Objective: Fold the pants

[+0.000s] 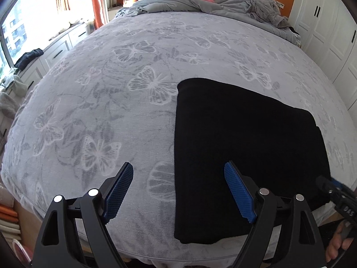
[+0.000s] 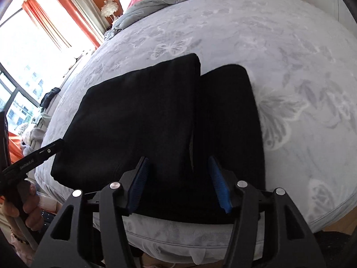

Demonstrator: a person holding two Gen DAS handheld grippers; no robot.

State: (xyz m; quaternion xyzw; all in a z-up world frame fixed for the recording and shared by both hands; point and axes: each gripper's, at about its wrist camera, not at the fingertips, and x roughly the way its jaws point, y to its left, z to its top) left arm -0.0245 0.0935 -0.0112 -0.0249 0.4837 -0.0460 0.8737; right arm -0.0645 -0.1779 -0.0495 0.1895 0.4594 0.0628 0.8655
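Lying on a grey butterfly-patterned blanket (image 1: 93, 102), the black pants (image 1: 245, 147) sit folded at the lower right of the left wrist view, their near edge reaching the bed's front edge. In that view the left gripper (image 1: 178, 174) fills the bottom of the frame with its jaws spread wide and nothing between them: the left blue pad hangs over bare blanket, the right one over the pants' left part. At the far right edge, part of the right gripper's black body shows, with white letters too cut off to read, and the person's fingers below it.

In the right wrist view, a black bar at the left edge, the left gripper's body, carries small white print too blurred to make out, held in a hand (image 2: 24, 210) at the lower left. At centre, the pants (image 2: 138, 120) show as two dark folded sections side by side. The right gripper (image 2: 178, 165) at bottom centre is released, jaws partly apart over the seam between the sections, its pads gripping no cloth.
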